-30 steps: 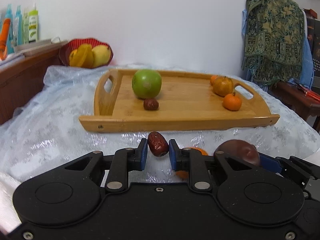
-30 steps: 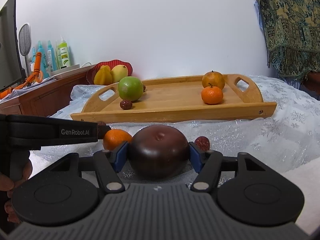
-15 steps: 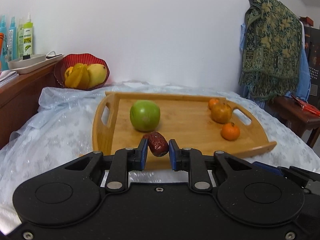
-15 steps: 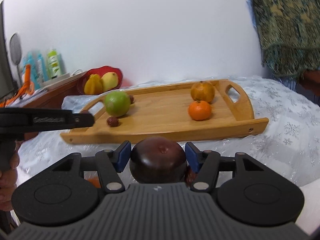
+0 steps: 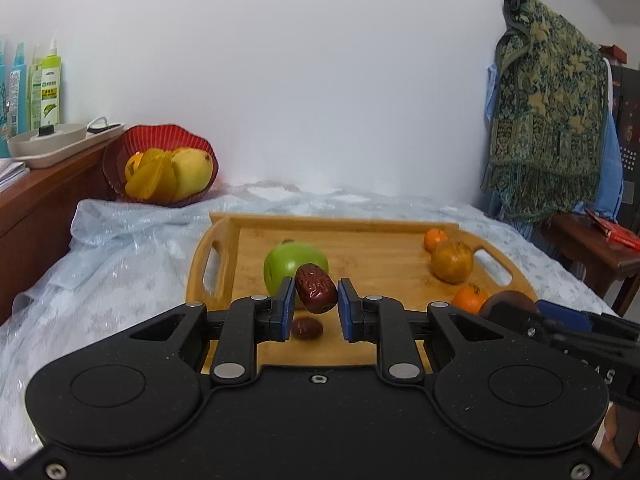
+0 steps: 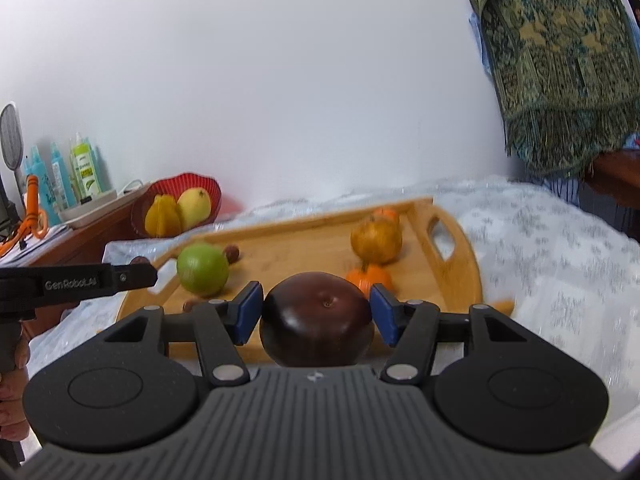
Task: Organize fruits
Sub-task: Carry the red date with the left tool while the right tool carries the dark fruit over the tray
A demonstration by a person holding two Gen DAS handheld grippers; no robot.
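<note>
My left gripper (image 5: 314, 300) is shut on a wrinkled red date (image 5: 316, 294) and hangs over the near left part of the wooden tray (image 5: 380, 256). Behind the date stands a green apple (image 5: 286, 264), and a second date (image 5: 307, 327) lies on the tray below it. My right gripper (image 6: 316, 308) is shut on a round, glossy dark brown fruit (image 6: 316, 320) above the tray's (image 6: 304, 248) near edge. A yellow-brown fruit (image 6: 376, 240) and a tangerine (image 6: 368, 276) sit at the tray's right. In the left wrist view the right gripper (image 5: 560, 320) shows at lower right.
A red basket (image 5: 160, 168) with star fruit and a mango stands at the back left beside a wooden sideboard (image 5: 36, 200) bearing bottles. A patterned cloth (image 5: 548, 112) hangs at the right over a small dark table (image 5: 592, 248). A shiny tablecloth (image 5: 120, 248) lies under the tray.
Both grippers have risen and gone forward with their fruits, from in front of the tray to over its near part. The loose tangerine on the cloth has dropped out of view.
</note>
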